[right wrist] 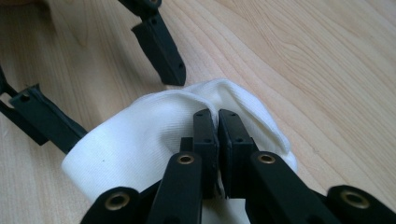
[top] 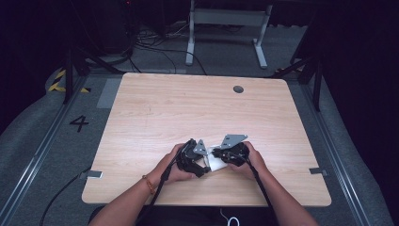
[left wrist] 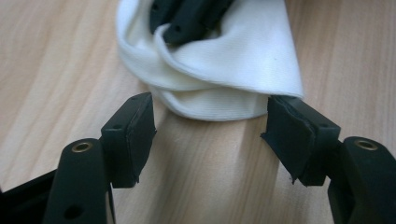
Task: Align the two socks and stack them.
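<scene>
on the light wooden counter (top: 164,113), near its front edge, lay a small white ribbed cloth (top: 217,164), bunched and folded, with both of the person's hands gathered around it. the high view gave the layout: the left hand-held gripper (top: 203,165) and the right hand-held gripper (top: 215,153) met over the cloth, each carrying a grey three-cornered plate on top, black cables trailing back along the forearms, an orange band on the left wrist (top: 149,184), and a dark round hole (top: 238,89) in the counter far off near the back edge; the jaws themselves were too small there to judge. the right gripper view supplied that detail: the right hand-held gripper (right wrist: 217,122) had its two black jaws drawn together on a raised fold of the white cloth (right wrist: 154,135), the fabric humped on both sides, while the left hand-held gripper's jaws stood spread apart beyond the cloth, one tip just touching its far edge. the left gripper view showed the other side: the left hand-held gripper (left wrist: 211,135) was wide apart, low over the bare wood, its pads (left wrist: 133,135) flanking the cloth's rounded near edge (left wrist: 219,74) without clamping it, and the right hand-held gripper's closed tips (left wrist: 187,23) pressed into the folds from above.
</scene>
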Tool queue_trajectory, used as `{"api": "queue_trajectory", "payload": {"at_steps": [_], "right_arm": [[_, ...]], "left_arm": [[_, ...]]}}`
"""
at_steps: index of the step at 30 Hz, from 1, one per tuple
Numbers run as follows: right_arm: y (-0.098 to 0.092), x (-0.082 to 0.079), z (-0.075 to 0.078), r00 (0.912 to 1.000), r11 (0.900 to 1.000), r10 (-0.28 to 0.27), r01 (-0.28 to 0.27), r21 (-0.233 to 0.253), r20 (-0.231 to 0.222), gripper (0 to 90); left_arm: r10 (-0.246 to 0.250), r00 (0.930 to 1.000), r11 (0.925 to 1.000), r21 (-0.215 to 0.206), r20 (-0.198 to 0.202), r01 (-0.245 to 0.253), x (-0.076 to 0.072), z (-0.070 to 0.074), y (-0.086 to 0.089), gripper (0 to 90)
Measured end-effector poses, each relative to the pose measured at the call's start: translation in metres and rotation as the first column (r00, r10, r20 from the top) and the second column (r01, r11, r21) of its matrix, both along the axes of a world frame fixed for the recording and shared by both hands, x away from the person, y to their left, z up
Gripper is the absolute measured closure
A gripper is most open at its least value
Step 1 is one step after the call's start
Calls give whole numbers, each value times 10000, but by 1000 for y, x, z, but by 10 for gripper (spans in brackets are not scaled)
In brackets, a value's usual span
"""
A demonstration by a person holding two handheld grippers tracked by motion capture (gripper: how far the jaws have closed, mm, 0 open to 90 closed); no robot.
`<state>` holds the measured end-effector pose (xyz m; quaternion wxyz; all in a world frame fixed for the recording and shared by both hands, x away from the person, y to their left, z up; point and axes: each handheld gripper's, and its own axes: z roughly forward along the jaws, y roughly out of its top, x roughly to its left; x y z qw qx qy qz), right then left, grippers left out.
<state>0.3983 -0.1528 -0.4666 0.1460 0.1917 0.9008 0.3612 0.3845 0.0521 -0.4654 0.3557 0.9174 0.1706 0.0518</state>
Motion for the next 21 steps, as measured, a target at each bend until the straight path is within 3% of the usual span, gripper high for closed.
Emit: {"api": "queue_trajectory", "payload": {"at_steps": [3, 5, 6, 8, 10, 14, 21], "right_arm": [[-1, -2, 0, 9999, 10000, -9, 8, -37, -104, 870], [0, -3, 0, 10000, 9999, 21, -22, -139, -68, 870], [0, -4, 1, 10000, 9998, -15, 14, -173, -70, 870], [0, -4, 1, 9999, 9998, -79, 77, -185, -113, 870], [-2, -4, 1, 9997, 9998, -127, 124, -140, -211, 869], [-5, -4, 1, 9986, 9996, -265, 264, -23, -456, 866], [-8, -3, 3, 9977, 9985, -545, 543, -63, -392, 821]], "left_arm": [[-247, 9996, 9940, -1065, 122, 258, -9, 12, 3, 335], [-402, 9992, 9916, -1232, 32, 403, -13, 14, 1, 336], [-702, 9975, 9927, -976, 86, 707, -21, 12, -9, 338], [-798, 9968, 9947, -644, 39, 798, -26, 7, -20, 353], [-835, 9964, 9950, -564, -131, 827, -25, 2, -26, 383], [-782, 9963, 9960, -454, -355, 766, -18, -4, -25, 463], [-943, 9955, 9955, 135, 87, 942, -11, -4, -21, 581]]}}
